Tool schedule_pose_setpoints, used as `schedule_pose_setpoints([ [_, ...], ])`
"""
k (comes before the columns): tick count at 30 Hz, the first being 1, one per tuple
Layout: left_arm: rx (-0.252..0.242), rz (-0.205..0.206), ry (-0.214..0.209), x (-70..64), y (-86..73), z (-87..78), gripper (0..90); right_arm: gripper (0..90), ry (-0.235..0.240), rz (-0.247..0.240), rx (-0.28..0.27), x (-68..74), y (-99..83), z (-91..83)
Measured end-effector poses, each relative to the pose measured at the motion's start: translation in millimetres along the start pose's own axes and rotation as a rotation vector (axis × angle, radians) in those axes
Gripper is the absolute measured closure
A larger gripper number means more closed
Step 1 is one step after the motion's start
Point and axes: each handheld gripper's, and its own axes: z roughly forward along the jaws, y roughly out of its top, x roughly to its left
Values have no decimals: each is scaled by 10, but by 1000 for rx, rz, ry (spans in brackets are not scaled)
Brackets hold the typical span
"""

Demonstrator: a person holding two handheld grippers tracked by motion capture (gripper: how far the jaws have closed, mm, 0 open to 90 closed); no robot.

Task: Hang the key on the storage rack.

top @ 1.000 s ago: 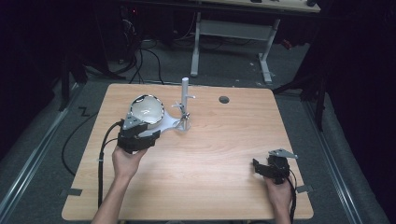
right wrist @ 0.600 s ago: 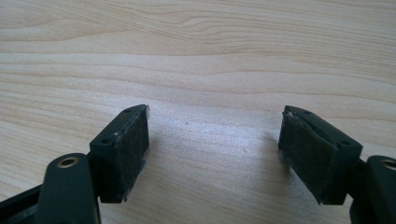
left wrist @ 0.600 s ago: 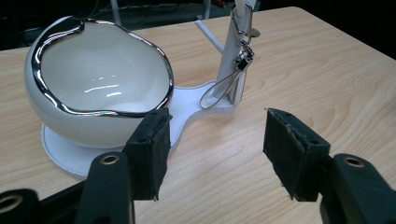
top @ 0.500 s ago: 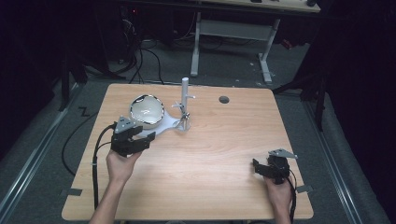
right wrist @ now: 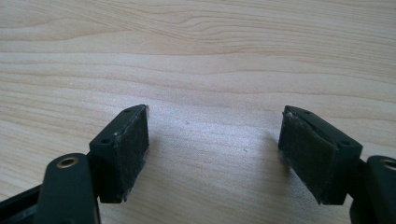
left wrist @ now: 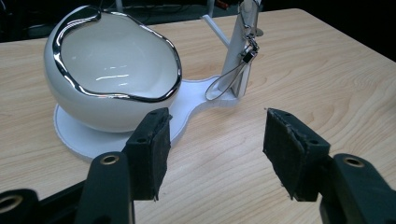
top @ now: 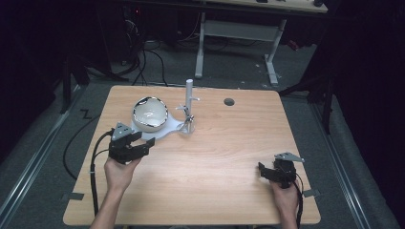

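The bowl sits on the round end of a white base toward the back left of the table. It is white and egg-shaped, with a chrome rim, and it is tilted so that its mouth faces the left gripper. Nothing shows inside it. On the narrow end of the same base a post stands upright, and a thin wire loop hangs from a small clip on it, down to the base.

The left gripper hovers just in front of the bowl with its jaws wide apart and nothing between them. Its left jaw lies close to the bowl's lower wall; its right jaw points at bare table in front of the post.

The likeliest trouble is a nudge. The bowl is smooth and rounded, and I cannot tell whether it is fixed to the base, so a jaw pushed against its side may roll it or slide the whole base. The glossy wall and rim also give the pads little to bite on, so a pinch there may slip. The wire is fine and hangs loose; a pass toward it could swing it aside or tip the post.

The right gripper rests well apart near the front right corner, jaws open over bare wood, too far off to steady anything.
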Motion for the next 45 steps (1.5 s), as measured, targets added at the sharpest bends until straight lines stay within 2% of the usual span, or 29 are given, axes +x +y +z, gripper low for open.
schedule_pose_setpoints([
  [6, -14, -16, 7, 41, -27, -70, 415, 245, 0, 0, 0, 0, 0, 0],
  [11, -10, -11, 16, 61, -46, -105, 415, 245, 0, 0, 0, 0, 0, 0],
  [24, -14, -34, 26, 118, -162, -186, 417, 245, 0, 0, 0, 0, 0, 0],
  [45, 5, -49, 26, 163, -341, -206, 438, 245, -1, 1, 0, 1, 0, -1],
])
